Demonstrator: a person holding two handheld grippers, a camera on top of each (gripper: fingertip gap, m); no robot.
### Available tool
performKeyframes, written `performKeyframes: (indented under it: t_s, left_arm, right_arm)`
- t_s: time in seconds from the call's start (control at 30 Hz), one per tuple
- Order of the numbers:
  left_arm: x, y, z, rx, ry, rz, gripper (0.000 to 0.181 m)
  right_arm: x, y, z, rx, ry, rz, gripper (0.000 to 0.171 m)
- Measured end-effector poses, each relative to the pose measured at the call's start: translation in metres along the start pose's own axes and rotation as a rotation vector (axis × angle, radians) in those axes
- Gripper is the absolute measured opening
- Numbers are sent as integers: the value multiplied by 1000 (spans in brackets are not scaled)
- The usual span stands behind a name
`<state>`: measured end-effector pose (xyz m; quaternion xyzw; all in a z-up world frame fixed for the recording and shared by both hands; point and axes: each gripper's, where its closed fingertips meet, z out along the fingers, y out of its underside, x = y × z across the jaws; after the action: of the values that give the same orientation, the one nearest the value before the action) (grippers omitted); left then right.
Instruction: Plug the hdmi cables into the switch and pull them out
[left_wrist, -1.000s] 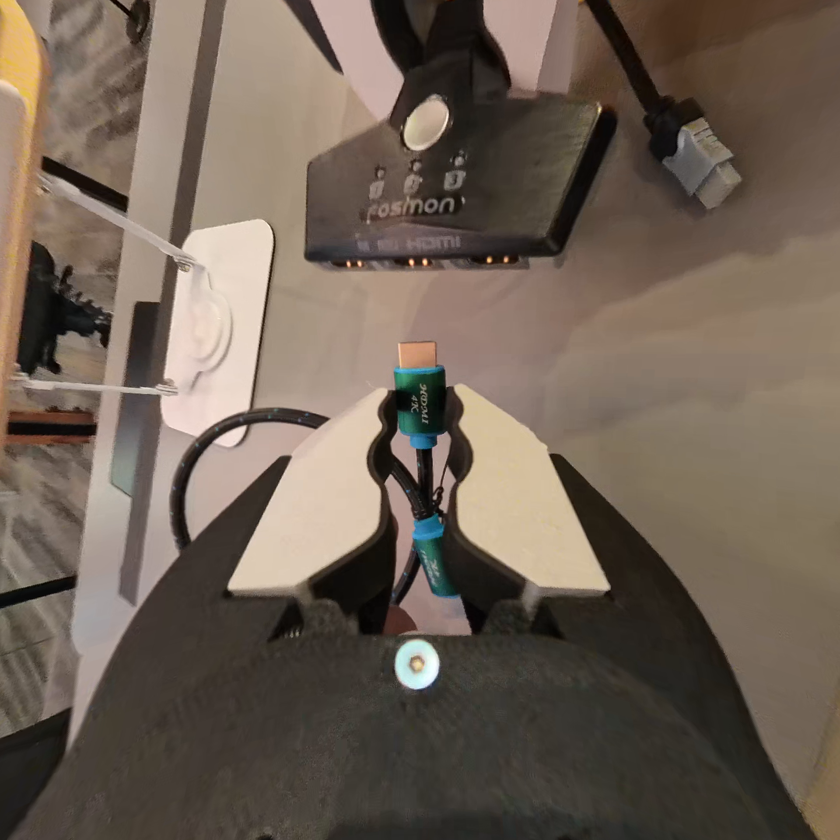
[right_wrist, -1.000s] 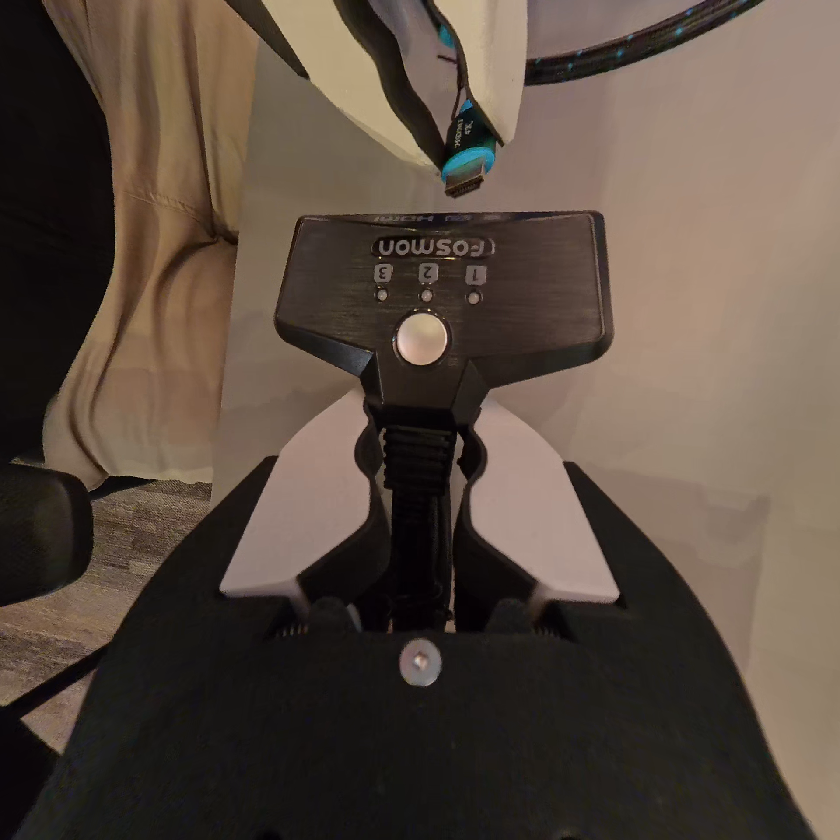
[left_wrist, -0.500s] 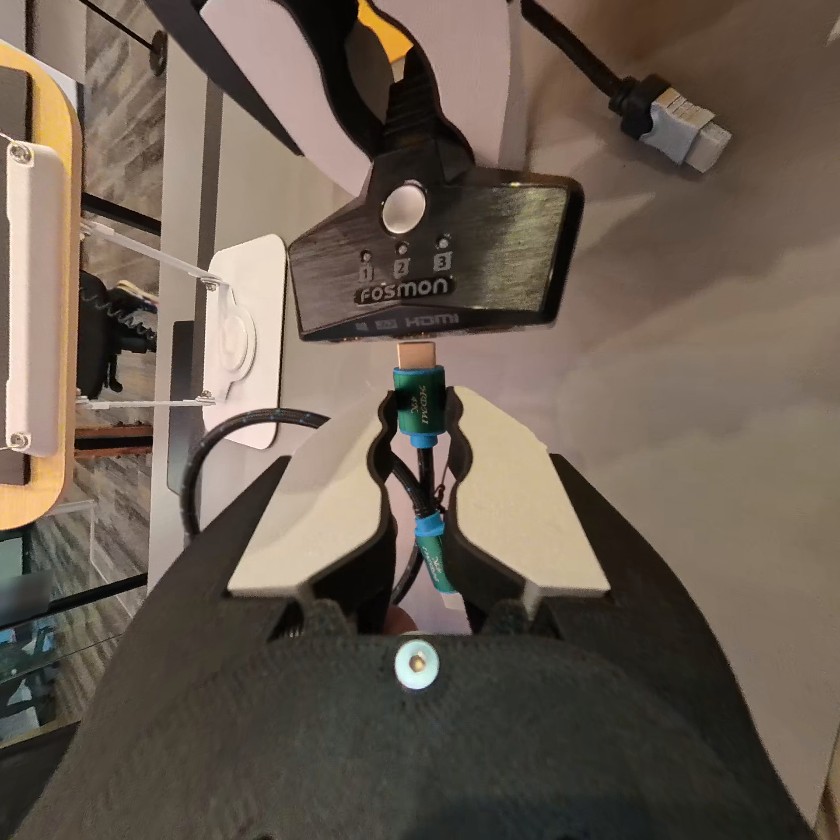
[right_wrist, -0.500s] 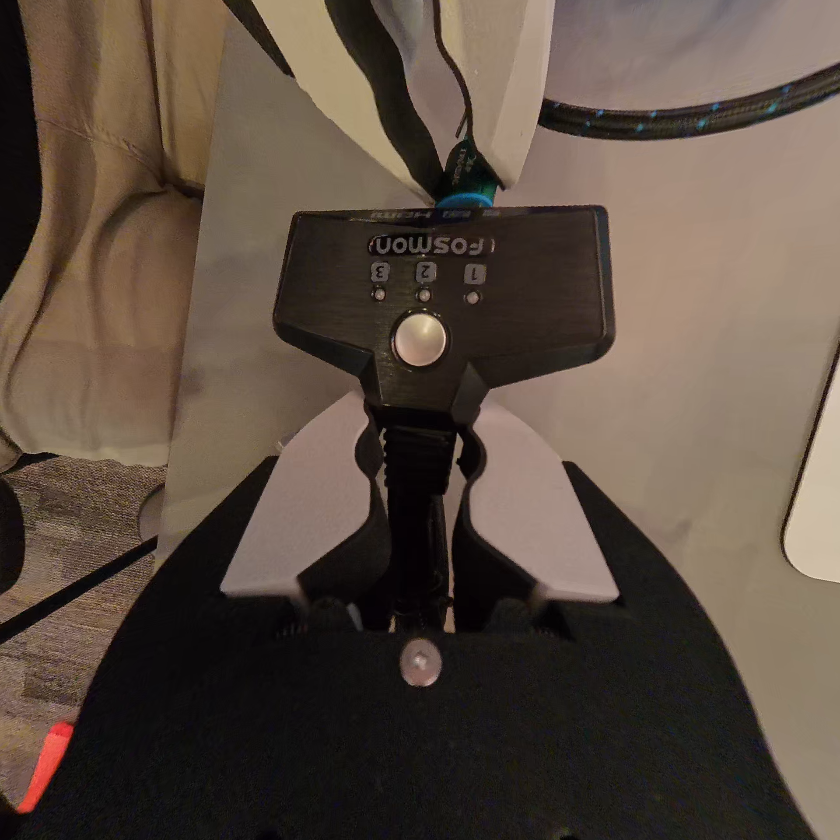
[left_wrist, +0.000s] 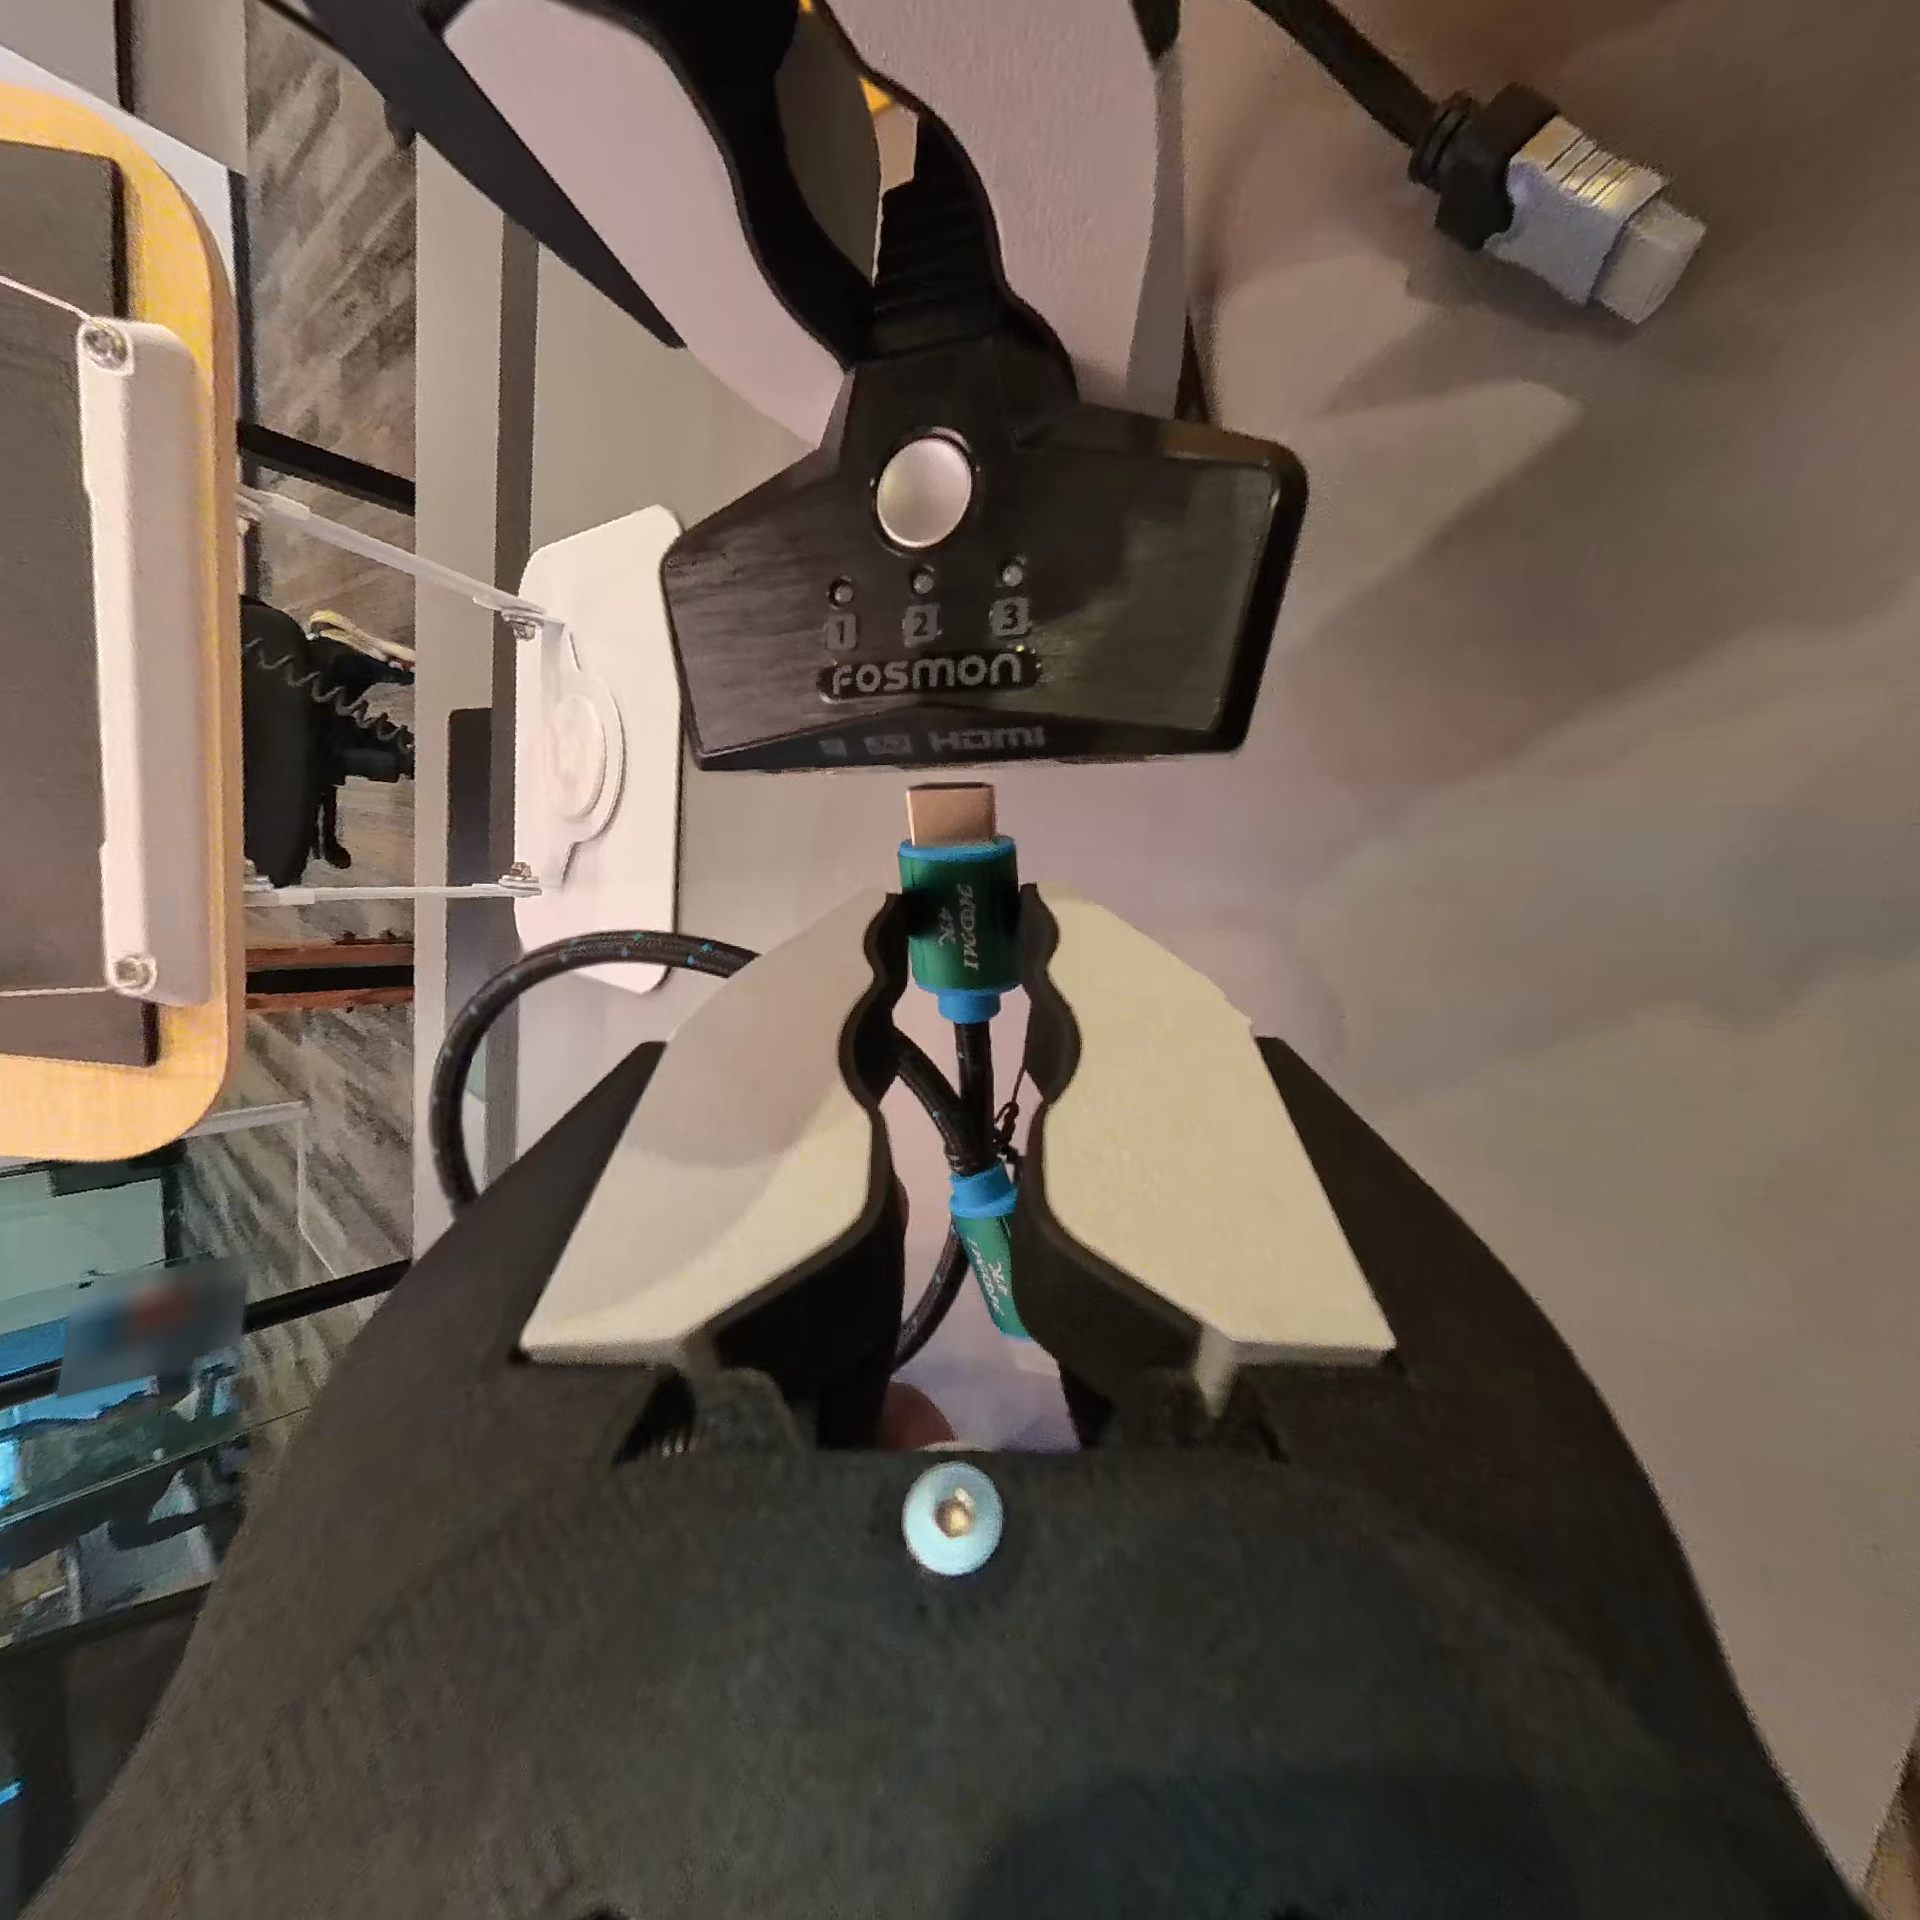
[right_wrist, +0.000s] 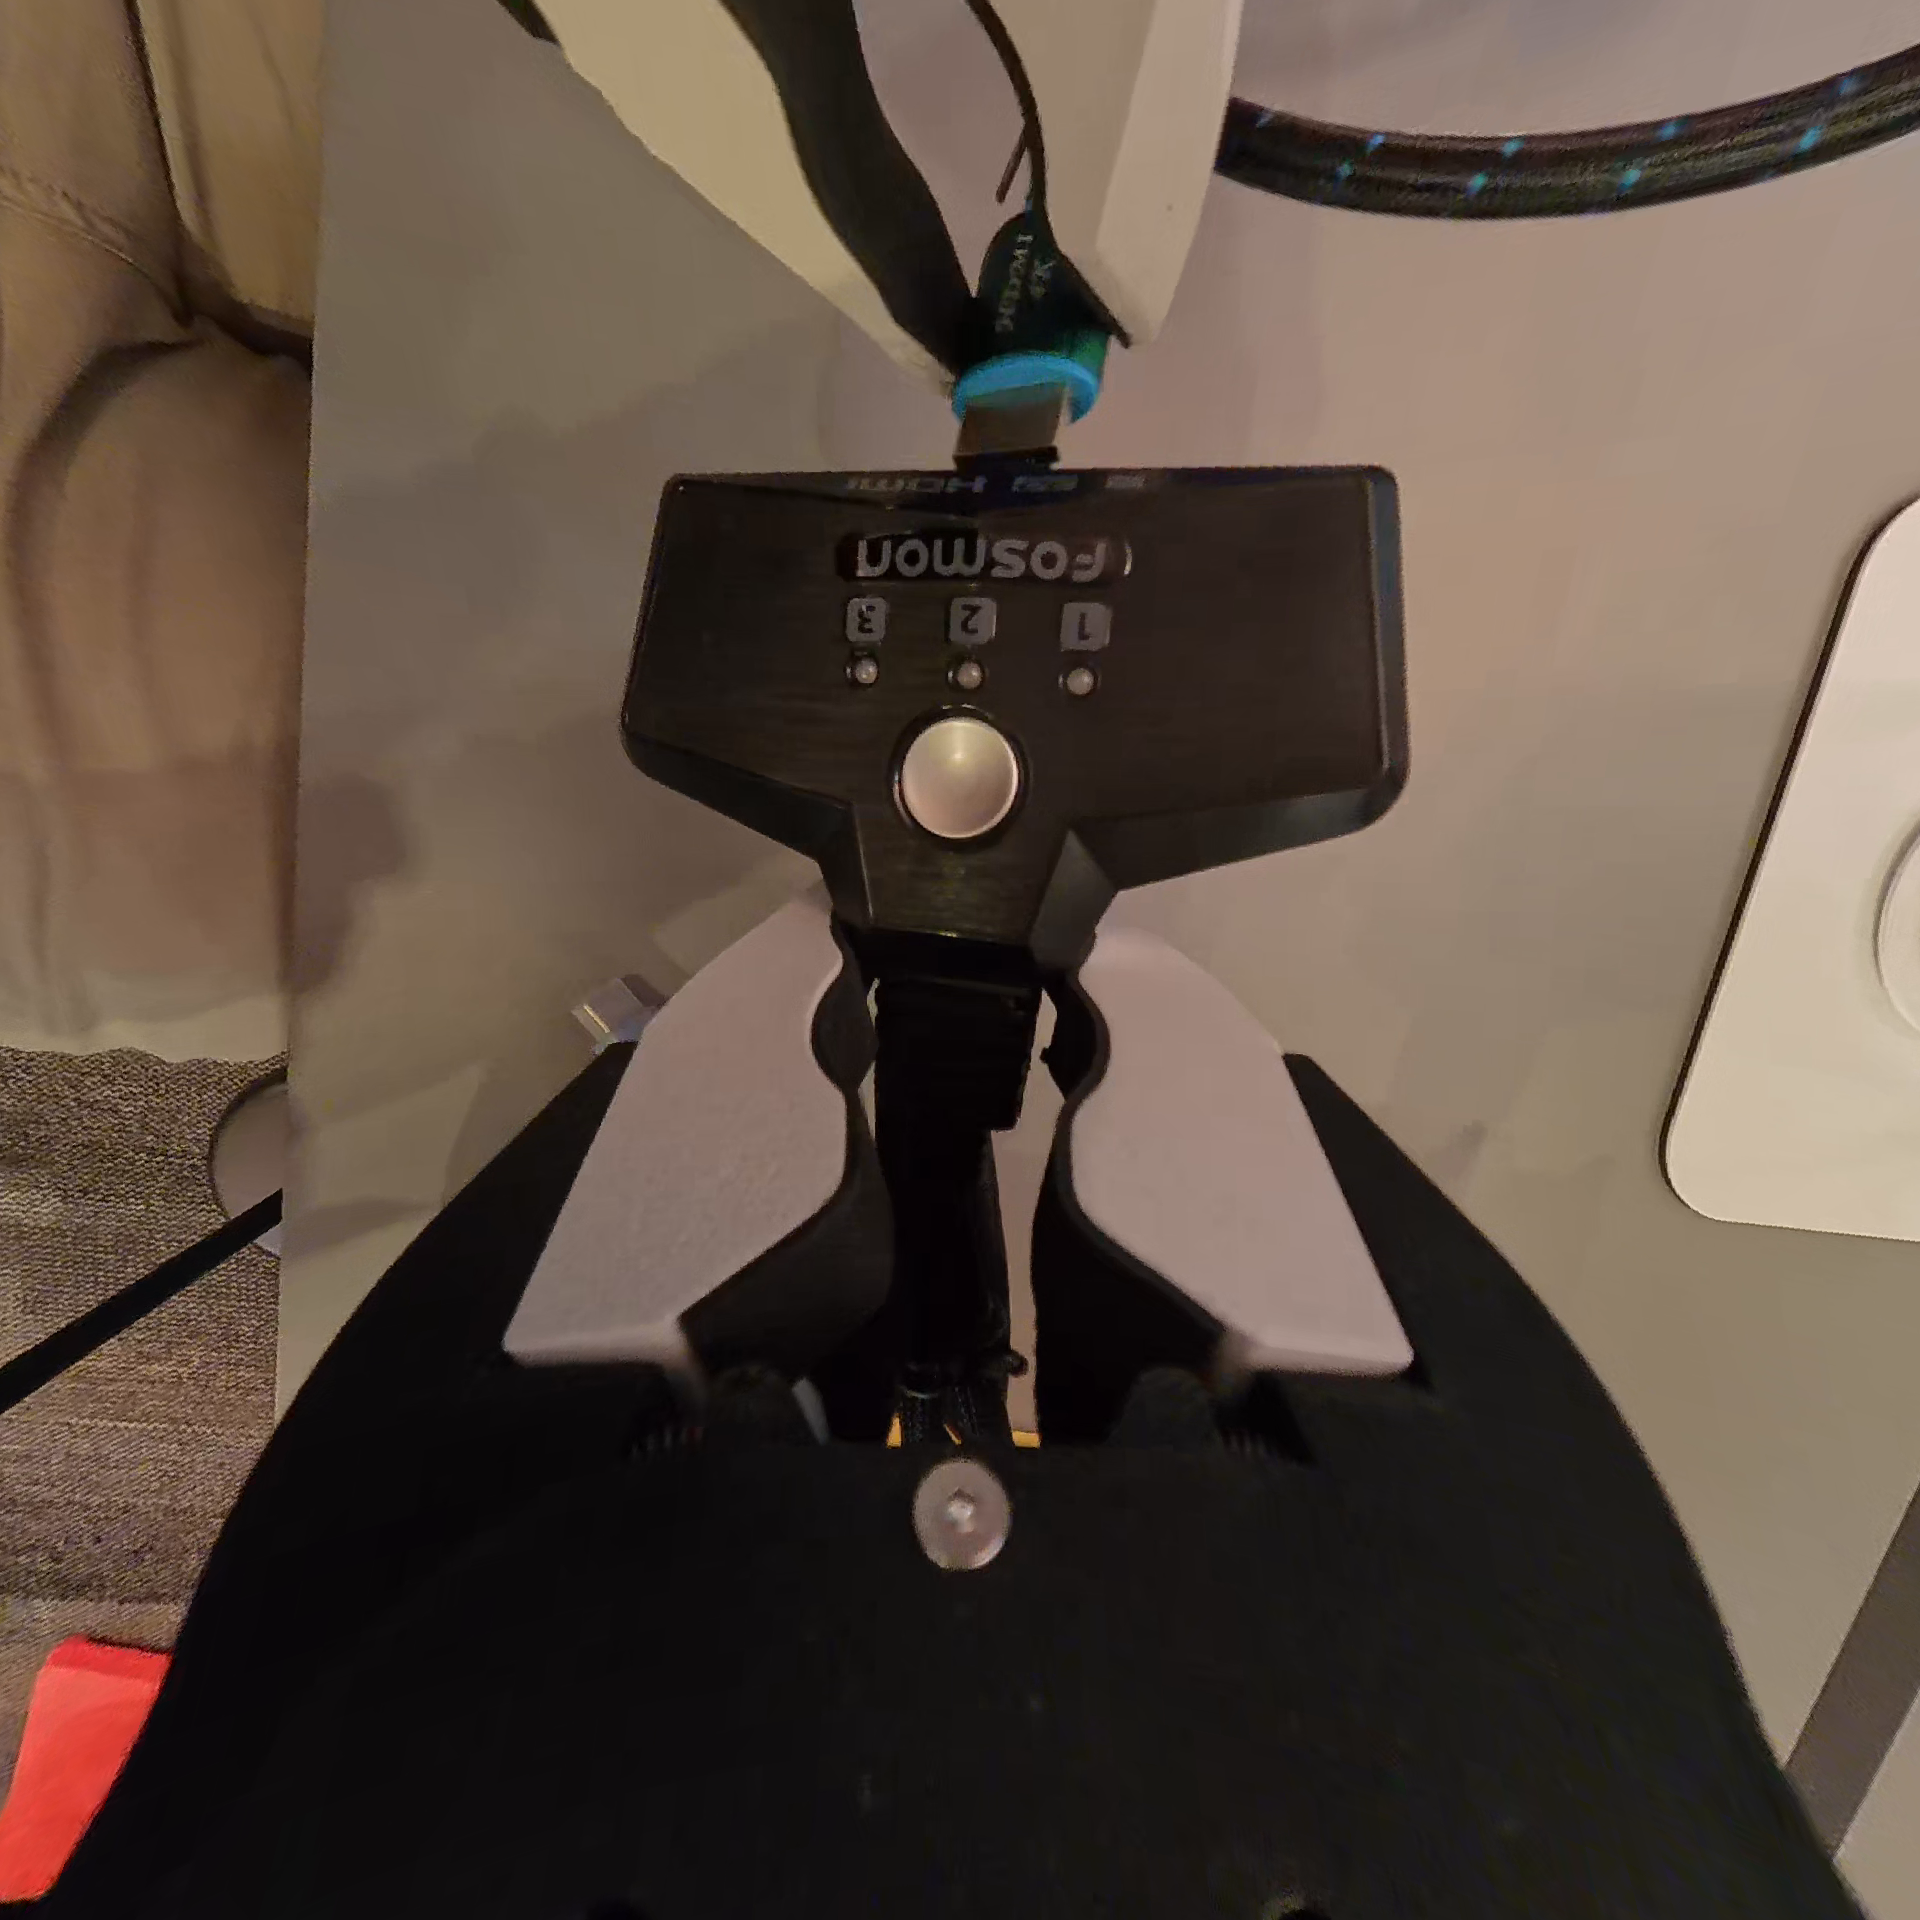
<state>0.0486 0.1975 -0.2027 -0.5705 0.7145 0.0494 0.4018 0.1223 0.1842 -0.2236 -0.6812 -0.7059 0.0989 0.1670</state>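
Observation:
My left gripper (left_wrist: 956, 914) is shut on the green HDMI plug (left_wrist: 954, 914) with blue rings; its gold tip (left_wrist: 951, 816) points at the port edge of the black switch (left_wrist: 977, 623) and sits just short of it. My right gripper (right_wrist: 956, 997) is shut on the switch's black cable stub (right_wrist: 951, 1039) and holds the switch (right_wrist: 1013, 665) level above the table. In the right wrist view the green plug (right_wrist: 1023, 364) meets the switch's far edge near its middle port. The ports themselves are hidden. The plug's braided cable (left_wrist: 499, 1018) loops to the left.
A second HDMI plug, grey and black (left_wrist: 1558, 208), lies on the grey table (left_wrist: 1558, 935) at far right. A white pad (left_wrist: 582, 748) lies to the left, also in the right wrist view (right_wrist: 1808, 935). The table edge and floor are left. A beige cloth (right_wrist: 135, 520) hangs beyond. The tips of one gripper are about 8 cm away from the tips of the other.
The switch and the green plug have come together: the gap closed over the last second, and the plug tip now lines up with the switch's middle instead of its first port side.

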Motion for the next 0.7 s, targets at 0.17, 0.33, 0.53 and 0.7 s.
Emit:
performKeyframes:
  t_s: [0.17, 0.33, 0.53, 0.7]
  left_arm:
    - [-2, 2, 0, -24, -10, 14, 20]
    - [0, 4, 2, -37, -2, 20, 20]
    - [4, 5, 4, -56, 20, 7, 19]
    - [7, 7, 7, -54, 40, -6, 20]
  right_arm:
    - [1, -1, 2, -32, 17, -9, 30]
    - [3, 0, 4, -58, 33, -15, 30]
    - [4, 2, 5, -98, 55, -24, 30]
    - [2, 1, 6, -92, 48, -27, 30]
